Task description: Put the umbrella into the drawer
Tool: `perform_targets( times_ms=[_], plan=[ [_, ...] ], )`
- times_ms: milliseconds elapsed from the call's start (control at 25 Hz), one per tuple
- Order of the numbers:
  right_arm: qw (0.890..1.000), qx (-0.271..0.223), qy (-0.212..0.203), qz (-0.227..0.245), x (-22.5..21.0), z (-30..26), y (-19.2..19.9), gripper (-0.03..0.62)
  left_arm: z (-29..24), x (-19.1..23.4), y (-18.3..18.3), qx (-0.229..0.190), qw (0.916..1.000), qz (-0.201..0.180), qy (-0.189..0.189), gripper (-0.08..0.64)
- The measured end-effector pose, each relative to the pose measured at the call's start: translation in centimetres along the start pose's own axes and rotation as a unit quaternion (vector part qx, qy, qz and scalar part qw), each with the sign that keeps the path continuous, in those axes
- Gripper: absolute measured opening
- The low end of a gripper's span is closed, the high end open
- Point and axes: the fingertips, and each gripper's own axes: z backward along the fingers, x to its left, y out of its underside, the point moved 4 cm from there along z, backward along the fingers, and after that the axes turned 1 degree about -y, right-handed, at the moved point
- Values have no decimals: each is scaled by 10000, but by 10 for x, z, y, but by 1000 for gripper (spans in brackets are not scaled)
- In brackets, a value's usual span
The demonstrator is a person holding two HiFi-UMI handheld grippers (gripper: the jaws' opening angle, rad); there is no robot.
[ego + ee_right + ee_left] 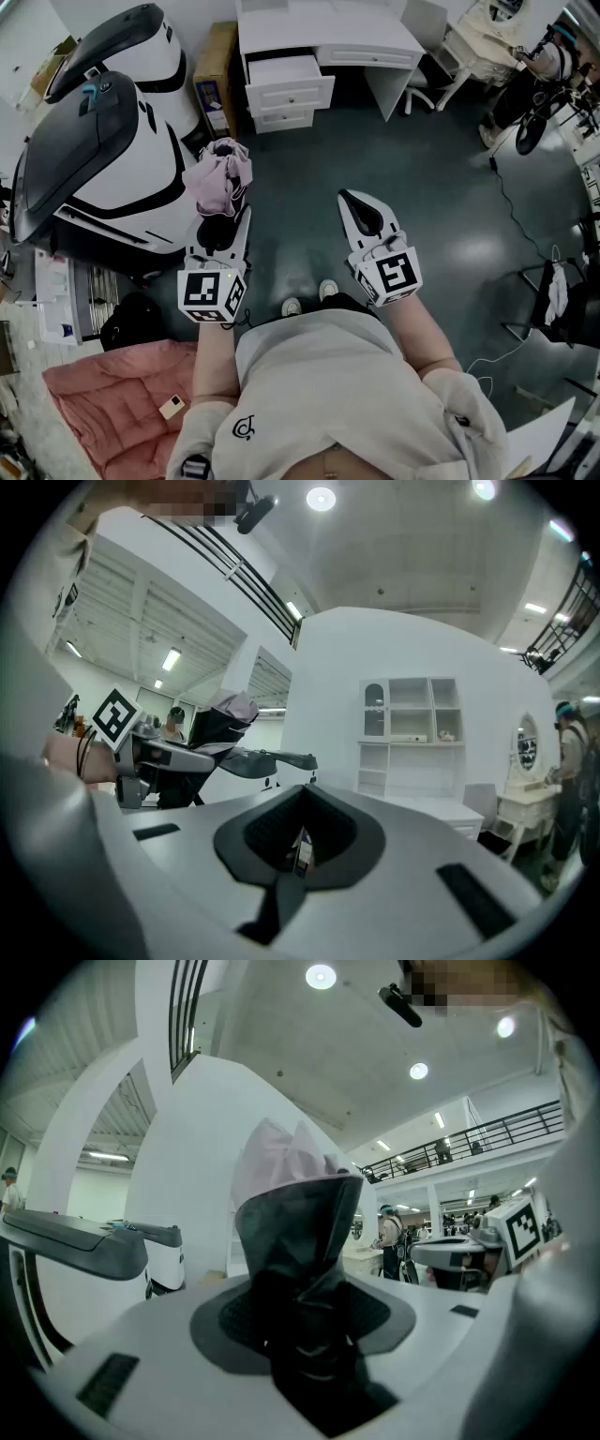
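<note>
Close to the person, the left tool holds the folded pink and black fabric umbrella. Its jaws press on the dark lower part, and the pink fabric sticks out past them. Beside it, the right tool has its jaws narrow, drawn together, with nothing held. Both are above the dark green floor. Farther away stands the white wooden worktop, and its upper white drawer is pulled open, well apart from the umbrella.

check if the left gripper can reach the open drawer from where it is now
Probably not yet: the left gripper, holding the umbrella, is well short of the open drawer; bare floor lies between, nothing blocking.
</note>
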Motion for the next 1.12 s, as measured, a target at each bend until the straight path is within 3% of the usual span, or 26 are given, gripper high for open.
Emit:
perform_targets(
  times_ms=[560,840,1120],
  plan=[
    [9993,-69,148,-322,12,-12,4,5,8,14,-1,-41,10000,-39,57,212],
    [9996,4,20,-275,31,-47,6,6,9,54,4,-47,9999,127,-67,212],
    [9996,108,-39,-239,-2,-79,20,6,-34,65,10,28,9998,139,-172,212]
  ],
)
